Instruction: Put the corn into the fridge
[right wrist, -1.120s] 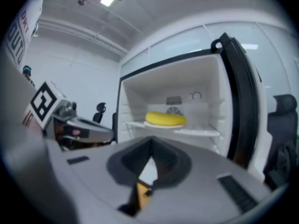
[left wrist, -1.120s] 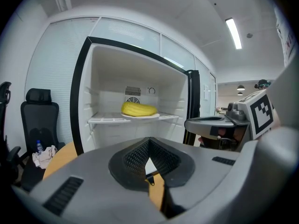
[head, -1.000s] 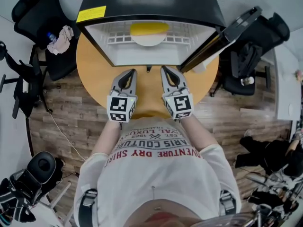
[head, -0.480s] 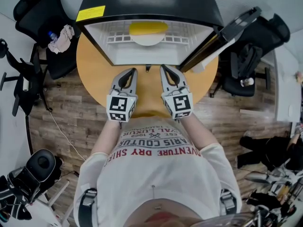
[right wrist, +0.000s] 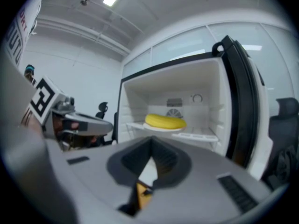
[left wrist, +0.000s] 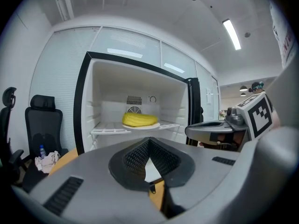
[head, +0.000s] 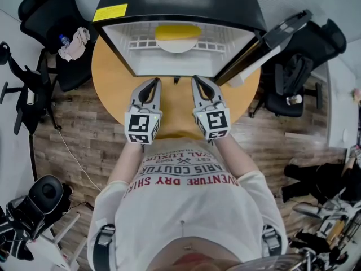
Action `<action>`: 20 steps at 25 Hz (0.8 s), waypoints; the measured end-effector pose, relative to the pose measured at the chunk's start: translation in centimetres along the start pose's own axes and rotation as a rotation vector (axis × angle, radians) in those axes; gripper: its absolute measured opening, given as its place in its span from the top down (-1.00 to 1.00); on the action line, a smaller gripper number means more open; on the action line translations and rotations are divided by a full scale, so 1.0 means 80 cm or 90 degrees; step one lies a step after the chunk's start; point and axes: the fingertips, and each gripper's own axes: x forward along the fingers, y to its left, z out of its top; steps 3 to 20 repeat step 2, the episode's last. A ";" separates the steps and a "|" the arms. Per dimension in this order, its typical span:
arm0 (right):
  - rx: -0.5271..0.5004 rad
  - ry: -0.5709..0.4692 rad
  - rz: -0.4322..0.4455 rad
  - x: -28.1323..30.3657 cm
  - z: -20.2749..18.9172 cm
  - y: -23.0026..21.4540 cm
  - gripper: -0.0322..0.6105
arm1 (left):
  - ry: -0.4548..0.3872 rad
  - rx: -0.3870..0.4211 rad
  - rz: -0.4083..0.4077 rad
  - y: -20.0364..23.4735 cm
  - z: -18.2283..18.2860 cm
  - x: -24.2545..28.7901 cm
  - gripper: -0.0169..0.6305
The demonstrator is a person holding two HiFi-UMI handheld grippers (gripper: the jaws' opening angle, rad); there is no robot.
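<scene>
The yellow corn (head: 177, 33) lies on a white plate (head: 176, 46) on the wire shelf inside the open black fridge (head: 180, 1). It also shows in the left gripper view as the corn (left wrist: 139, 120) and in the right gripper view as the corn (right wrist: 165, 121). My left gripper (head: 155, 82) and right gripper (head: 196, 81) hover side by side over the round wooden table (head: 113, 86), just in front of the fridge opening. Both are shut and hold nothing; the left gripper (left wrist: 148, 142) and right gripper (right wrist: 150, 150) point at the shelf.
The fridge door (head: 273, 38) stands swung open to the right. Black office chairs stand at the left (head: 45, 13) and right (head: 304, 52) of the table. Camera gear (head: 39, 205) lies on the wooden floor at lower left.
</scene>
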 end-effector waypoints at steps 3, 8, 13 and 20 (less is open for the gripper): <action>0.003 0.001 0.000 -0.002 0.000 0.001 0.81 | -0.006 0.005 -0.001 -0.001 0.004 -0.001 0.87; 0.003 0.001 0.000 -0.002 0.000 0.001 0.81 | -0.006 0.005 -0.001 -0.001 0.004 -0.001 0.87; 0.003 0.001 0.000 -0.002 0.000 0.001 0.81 | -0.006 0.005 -0.001 -0.001 0.004 -0.001 0.87; 0.003 0.001 0.000 -0.002 0.000 0.001 0.81 | -0.006 0.005 -0.001 -0.001 0.004 -0.001 0.87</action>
